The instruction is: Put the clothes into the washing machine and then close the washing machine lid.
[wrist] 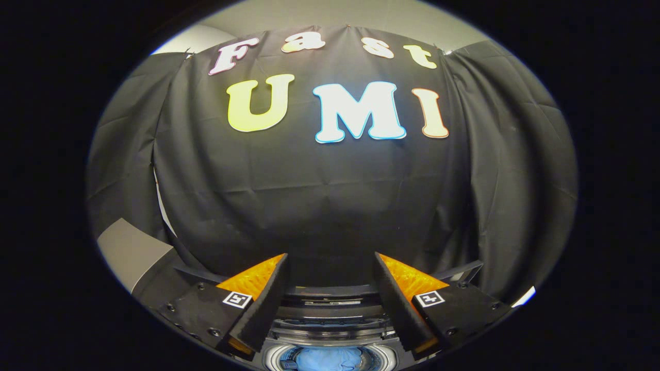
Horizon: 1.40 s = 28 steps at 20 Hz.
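Already the blue garment point(330, 358) lies down in the drum of the washing machine point(330, 330), at the bottom centre of the frame, seen through the round opening between and below the two fingers. The gripper point(330, 288) hangs above it with its fingers spread wide apart and nothing between them. What looks left, as a judgement, is the lid: a dark raised panel point(330, 293) stands at the back of the opening, just beyond the fingertips, and may be that lid, though I cannot tell for sure. The risk is that open fingers push past its edge instead of catching it, so it slips and slams, or that a fold of cloth rides up to the rim and gets trapped. The garment is bunched into a rounded heap with no clear long axis; the machine's opening faces straight up. A grey slanted surface point(129, 252) sits at lower left against the black cloth wall point(330, 196).
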{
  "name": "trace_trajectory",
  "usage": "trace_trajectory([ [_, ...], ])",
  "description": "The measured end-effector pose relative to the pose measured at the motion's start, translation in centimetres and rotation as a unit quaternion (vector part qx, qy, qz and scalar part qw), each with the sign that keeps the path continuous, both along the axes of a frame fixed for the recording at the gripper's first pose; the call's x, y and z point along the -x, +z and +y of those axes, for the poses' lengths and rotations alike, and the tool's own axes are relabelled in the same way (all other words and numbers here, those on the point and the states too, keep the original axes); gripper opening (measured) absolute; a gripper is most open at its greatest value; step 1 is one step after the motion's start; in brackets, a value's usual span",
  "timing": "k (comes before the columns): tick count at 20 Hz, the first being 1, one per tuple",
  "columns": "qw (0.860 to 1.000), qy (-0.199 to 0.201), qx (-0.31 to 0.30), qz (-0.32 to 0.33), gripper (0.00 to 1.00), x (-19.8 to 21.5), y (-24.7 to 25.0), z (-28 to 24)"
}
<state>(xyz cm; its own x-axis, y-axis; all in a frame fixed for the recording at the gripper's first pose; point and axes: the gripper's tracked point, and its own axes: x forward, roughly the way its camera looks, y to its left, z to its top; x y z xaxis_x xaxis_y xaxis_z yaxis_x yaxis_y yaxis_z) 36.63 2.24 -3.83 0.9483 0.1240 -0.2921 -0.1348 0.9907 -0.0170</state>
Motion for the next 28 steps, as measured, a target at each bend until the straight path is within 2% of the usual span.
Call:
trace_trajectory([
  [11,1.0,0.004,-0.002,-0.009,0.99,2.5,0.0,-0.3],
  [28,1.0,0.004,0.002,-0.018,0.99,9.1,-1.2,-1.0],
])
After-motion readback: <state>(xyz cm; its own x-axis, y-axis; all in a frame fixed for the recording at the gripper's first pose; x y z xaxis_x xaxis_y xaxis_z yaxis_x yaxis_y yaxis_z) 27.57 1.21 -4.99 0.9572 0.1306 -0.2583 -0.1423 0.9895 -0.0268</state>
